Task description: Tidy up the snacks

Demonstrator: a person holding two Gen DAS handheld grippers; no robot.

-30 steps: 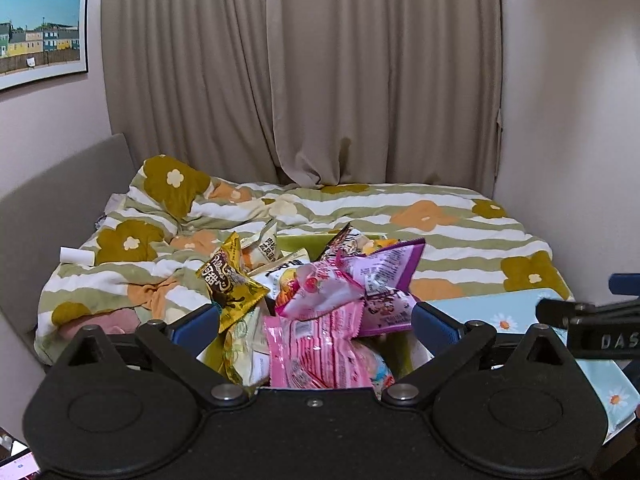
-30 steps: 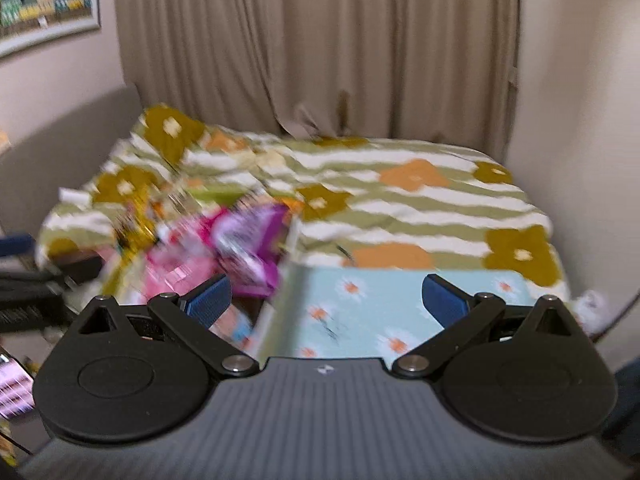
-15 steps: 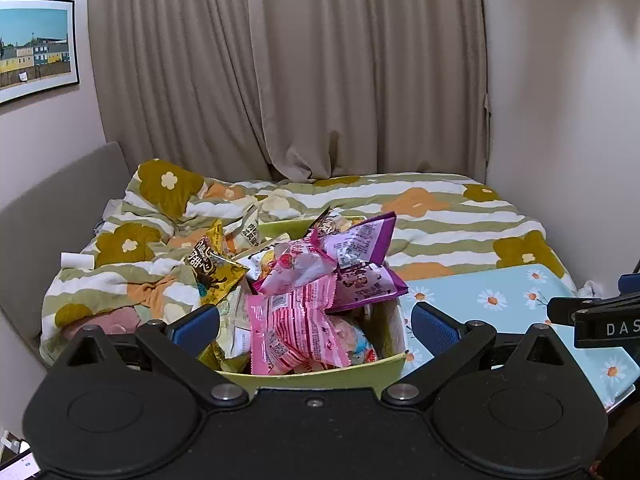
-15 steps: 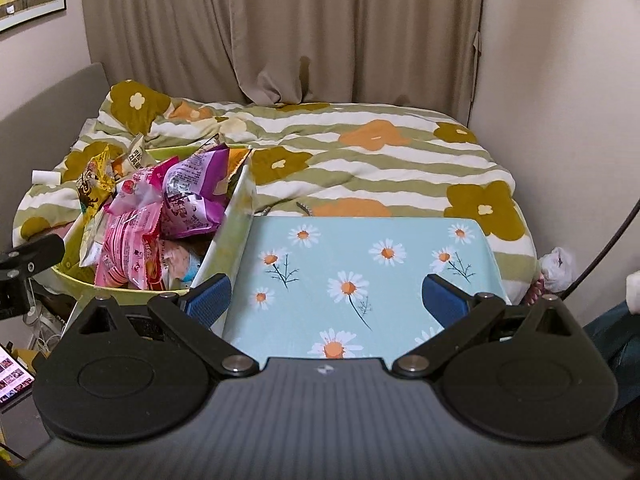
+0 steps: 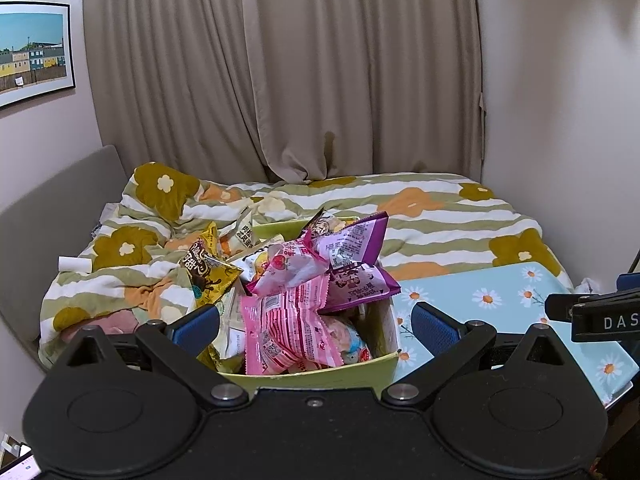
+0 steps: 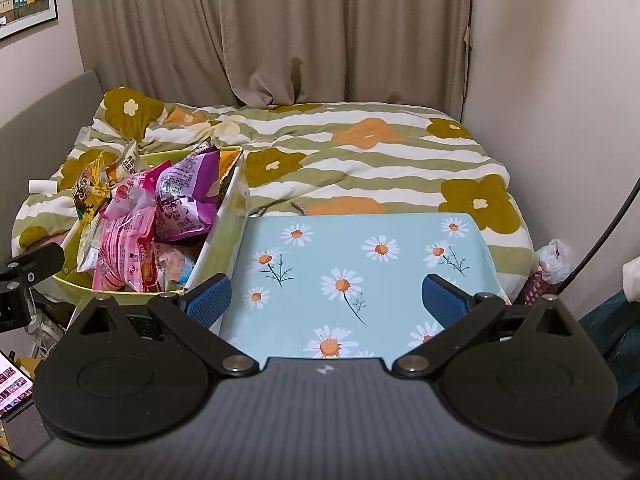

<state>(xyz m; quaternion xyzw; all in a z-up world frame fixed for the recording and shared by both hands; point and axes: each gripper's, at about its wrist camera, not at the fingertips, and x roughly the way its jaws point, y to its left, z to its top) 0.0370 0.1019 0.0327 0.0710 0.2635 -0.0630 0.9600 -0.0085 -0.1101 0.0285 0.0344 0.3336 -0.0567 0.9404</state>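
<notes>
Pink, purple and yellow snack packets (image 5: 296, 308) heaped in a lime-green bin (image 5: 320, 374), piled above its rim. Bin just left of a pale-blue daisy-print bench (image 6: 360, 264), side wall touching the bench's left edge. Left hand-held gripper (image 5: 314, 322) near and in front of the bin, jaws wide, blue pads either side of the pile, holding nothing. Right hand-held gripper (image 6: 326, 298) over the bench's near edge, jaws wide, holding nothing. Behind, a bed with a striped flower quilt (image 6: 360, 152), beige curtains (image 5: 280, 68) beyond, framed picture (image 5: 34, 52) far left.
</notes>
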